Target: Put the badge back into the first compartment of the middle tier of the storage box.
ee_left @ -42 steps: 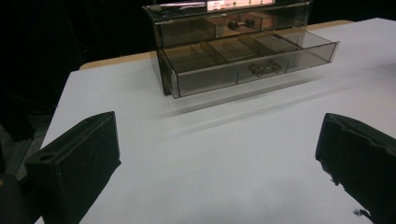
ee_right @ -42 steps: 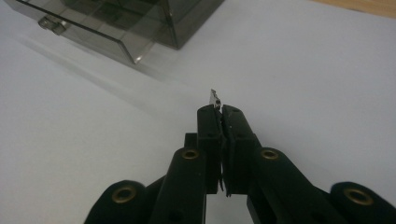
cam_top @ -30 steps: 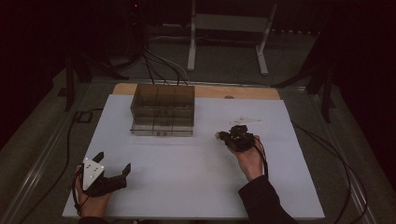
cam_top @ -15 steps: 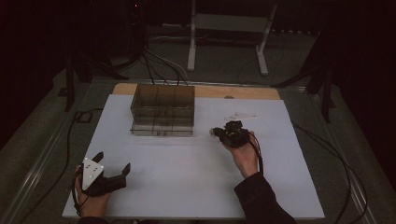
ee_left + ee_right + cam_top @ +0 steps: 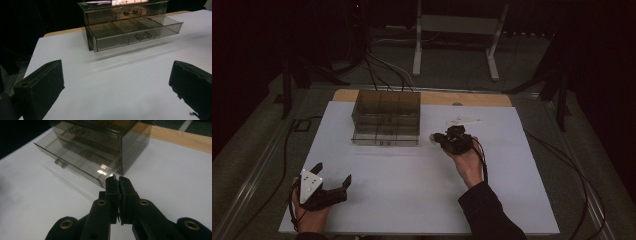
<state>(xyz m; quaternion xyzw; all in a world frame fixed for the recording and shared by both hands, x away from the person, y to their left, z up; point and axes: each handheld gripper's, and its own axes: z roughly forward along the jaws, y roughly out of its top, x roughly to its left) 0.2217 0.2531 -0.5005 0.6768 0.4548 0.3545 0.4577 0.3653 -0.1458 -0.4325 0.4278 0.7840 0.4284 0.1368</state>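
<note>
Smoked clear plastic makes up the drawer organizer [image 5: 386,117], which sits at the upper centre of the high view on the white tabletop [image 5: 412,190]. Its lower drawer [image 5: 136,32] stands pulled out toward us, divided into compartments that look empty, with a small knob [image 5: 143,36] on its front; the upper drawer [image 5: 125,13] is pushed in.

Just right of the organizer in the high view, our right hand-held gripper [image 5: 441,139] points at it with its jaws clenched together and nothing between them; in the right gripper view [image 5: 117,180] the tips sit just off the near corner of the open drawer front. We judge the step in hand to be closing that drawer. To do it well, we should bring the closed tips to the middle of the front, by the knob rather than the corner, and push straight along the drawer's run so it does not skew or slide the whole box.

Our left hand-held gripper [image 5: 329,175], at the lower left, rests released with jaws wide apart and could steady the organizer if it shifts. A pale flat object [image 5: 463,120] lies right of the organizer; we cannot tell what it is.
</note>
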